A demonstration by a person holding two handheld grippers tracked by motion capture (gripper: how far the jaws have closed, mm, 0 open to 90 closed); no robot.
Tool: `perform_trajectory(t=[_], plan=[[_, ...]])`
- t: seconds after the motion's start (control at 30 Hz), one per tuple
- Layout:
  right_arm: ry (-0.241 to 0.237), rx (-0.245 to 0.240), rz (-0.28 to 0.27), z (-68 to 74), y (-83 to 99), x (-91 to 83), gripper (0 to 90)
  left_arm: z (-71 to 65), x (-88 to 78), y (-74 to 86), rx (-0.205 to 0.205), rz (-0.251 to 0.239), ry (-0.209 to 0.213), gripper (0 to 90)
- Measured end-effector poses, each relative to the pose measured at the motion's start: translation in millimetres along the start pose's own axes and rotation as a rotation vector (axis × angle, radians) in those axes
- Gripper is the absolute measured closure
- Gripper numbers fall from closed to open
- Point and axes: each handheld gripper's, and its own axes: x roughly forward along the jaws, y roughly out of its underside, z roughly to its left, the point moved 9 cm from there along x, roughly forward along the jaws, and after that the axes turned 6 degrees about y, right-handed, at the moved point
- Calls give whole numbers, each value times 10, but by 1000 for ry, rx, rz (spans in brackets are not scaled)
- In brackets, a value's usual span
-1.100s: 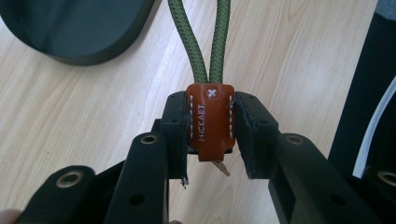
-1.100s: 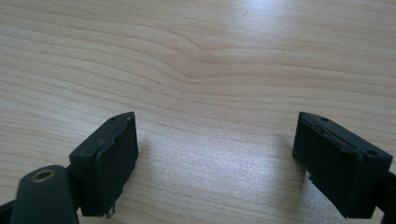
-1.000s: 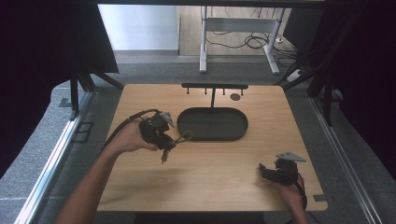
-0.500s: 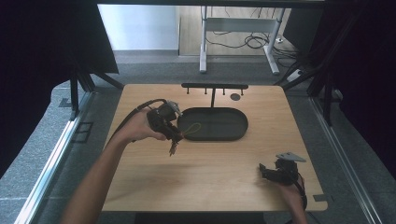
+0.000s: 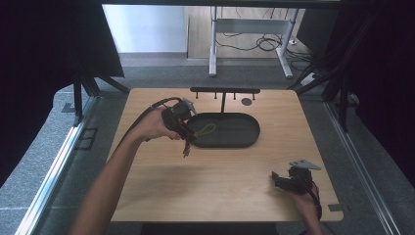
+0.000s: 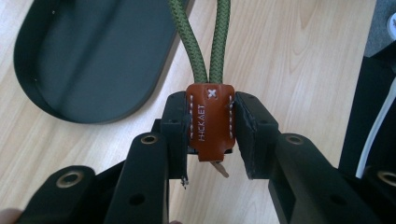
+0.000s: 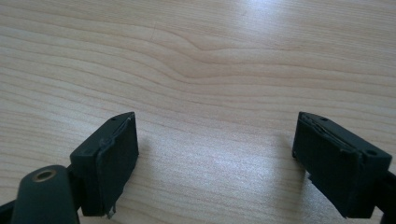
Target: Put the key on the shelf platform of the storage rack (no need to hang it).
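Held by the left gripper point(image 6: 210, 135), clamped on its brown leather tab point(image 6: 210, 122), green cord loop point(image 6: 206, 42) trailing toward black tray point(image 5: 230, 131), perhaps for hanging; right gripper point(image 7: 215, 163) wide apart, empty, low over tabletop point(image 7: 210, 56).

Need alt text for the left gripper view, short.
Left gripper clamped on a brown leather tab stitched onto a green cord loop running up out of frame. Behind it, an oval black tray lies on the wooden table.
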Motion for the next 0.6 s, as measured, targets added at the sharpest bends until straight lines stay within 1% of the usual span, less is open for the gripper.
perform_trajectory(t=[0.27,0.6], plan=[[0,0,-1,-1,-1,0,149,112,-24,-165,0,-8,-2,669],[0,0,-1,-2,-1,0,149,218,4,-301,-5,-12,6,669]])
